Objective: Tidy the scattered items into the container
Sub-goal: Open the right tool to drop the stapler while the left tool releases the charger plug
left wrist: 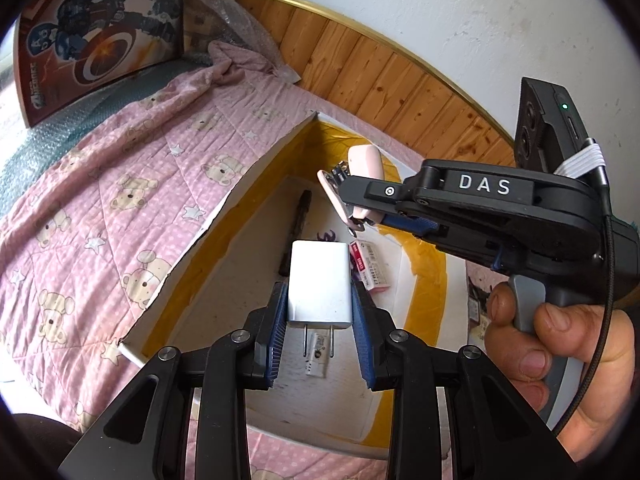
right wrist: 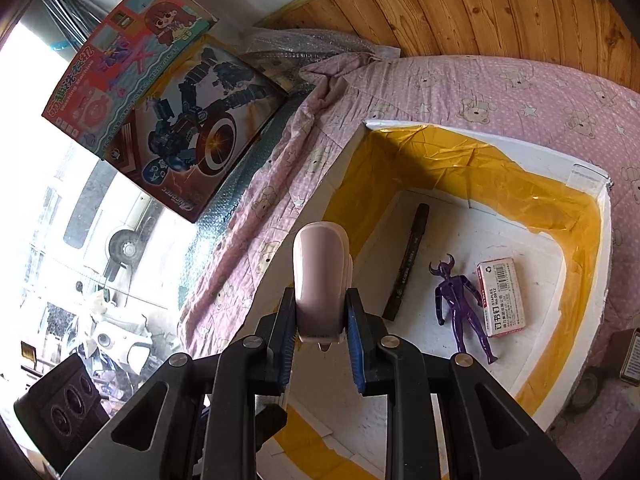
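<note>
My left gripper (left wrist: pixel 319 316) is shut on a white plug adapter (left wrist: pixel 320 285), prongs toward the camera, held above the open white box (left wrist: pixel 264 168) with yellow tape lining its walls. My right gripper (right wrist: pixel 320 320) is shut on a pink stapler (right wrist: pixel 319 276); the left wrist view shows that pink stapler (left wrist: pixel 362 184) hanging over the box. On the floor of the box (right wrist: pixel 532 264) lie a black marker (right wrist: pixel 408 264), a purple figurine (right wrist: pixel 460 304) and a staples packet (right wrist: pixel 501 297). A small white item (left wrist: pixel 316 354) lies under the adapter.
The box rests on a pink bear-print quilt (left wrist: pixel 100 200). Toy boxes (right wrist: pixel 168 112) lean at the far left by bubble wrap (right wrist: pixel 304 48). Wood panelling (left wrist: pixel 380 76) backs the bed. A person's hand (left wrist: pixel 560 352) grips the right gripper's handle.
</note>
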`<control>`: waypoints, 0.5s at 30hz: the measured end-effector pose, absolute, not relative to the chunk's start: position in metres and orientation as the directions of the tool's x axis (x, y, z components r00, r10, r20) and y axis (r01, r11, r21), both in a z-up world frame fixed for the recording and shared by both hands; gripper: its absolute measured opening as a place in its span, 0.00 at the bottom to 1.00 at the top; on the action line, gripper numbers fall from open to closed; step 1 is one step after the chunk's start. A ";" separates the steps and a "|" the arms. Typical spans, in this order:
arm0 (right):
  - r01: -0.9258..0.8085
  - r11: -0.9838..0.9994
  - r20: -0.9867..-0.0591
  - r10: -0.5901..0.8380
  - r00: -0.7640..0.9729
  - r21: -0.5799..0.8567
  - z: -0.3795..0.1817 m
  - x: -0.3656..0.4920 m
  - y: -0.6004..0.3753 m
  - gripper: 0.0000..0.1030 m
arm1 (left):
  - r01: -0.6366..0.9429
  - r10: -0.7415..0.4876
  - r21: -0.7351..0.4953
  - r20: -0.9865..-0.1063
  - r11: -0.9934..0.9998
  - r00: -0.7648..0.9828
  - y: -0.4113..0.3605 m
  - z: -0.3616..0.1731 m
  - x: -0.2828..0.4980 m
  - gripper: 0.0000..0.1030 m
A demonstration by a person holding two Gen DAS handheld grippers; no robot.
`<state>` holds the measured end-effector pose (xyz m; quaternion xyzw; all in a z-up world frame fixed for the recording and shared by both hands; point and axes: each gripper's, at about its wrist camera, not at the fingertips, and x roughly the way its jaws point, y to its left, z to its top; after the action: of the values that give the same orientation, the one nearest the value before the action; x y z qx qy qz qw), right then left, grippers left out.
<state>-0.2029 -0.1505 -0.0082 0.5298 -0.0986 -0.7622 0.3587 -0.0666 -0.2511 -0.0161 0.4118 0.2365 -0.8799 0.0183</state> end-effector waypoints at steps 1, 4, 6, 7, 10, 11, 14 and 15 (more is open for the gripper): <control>0.440 -0.725 -0.741 -0.648 -0.177 0.530 -0.010 -0.206 -0.153 0.24 | 0.230 0.160 -0.398 -0.736 -0.888 -0.657 -0.251 -0.017 -0.067 0.31; 0.438 -0.730 -0.751 -0.639 -0.166 0.524 -0.016 -0.213 -0.160 0.24 | 0.234 0.157 -0.392 -0.745 -0.890 -0.649 -0.252 -0.019 -0.070 0.31; 0.437 -0.733 -0.758 -0.633 -0.159 0.521 -0.020 -0.217 -0.165 0.24 | 0.236 0.156 -0.386 -0.751 -0.892 -0.642 -0.254 -0.021 -0.073 0.31; 0.435 -0.736 -0.761 -0.629 -0.156 0.519 -0.022 -0.219 -0.167 0.24 | 0.236 0.153 -0.382 -0.753 -0.894 -0.640 -0.254 -0.021 -0.074 0.31; 0.434 -0.742 -0.768 -0.621 -0.158 0.511 -0.027 -0.226 -0.173 0.24 | 0.265 0.127 -0.364 -0.769 -0.893 -0.626 -0.258 -0.026 -0.078 0.32; 0.435 -0.738 -0.766 -0.624 -0.151 0.516 -0.030 -0.228 -0.176 0.24 | 0.282 0.120 -0.360 -0.778 -0.889 -0.616 -0.260 -0.029 -0.080 0.32; 0.397 -0.738 -0.761 -0.635 -0.135 0.546 -0.041 -0.236 -0.178 0.33 | 0.301 0.131 -0.380 -0.783 -0.874 -0.608 -0.269 -0.034 -0.078 0.35; 0.387 -0.739 -0.761 -0.635 -0.130 0.551 -0.044 -0.237 -0.178 0.34 | 0.302 0.125 -0.377 -0.780 -0.875 -0.613 -0.269 -0.033 -0.077 0.35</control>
<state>-0.2367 -0.1776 -0.0440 0.5630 -0.1102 -0.7434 0.3438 -0.0765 -0.2693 -0.0327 0.4371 0.2444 -0.8641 0.0512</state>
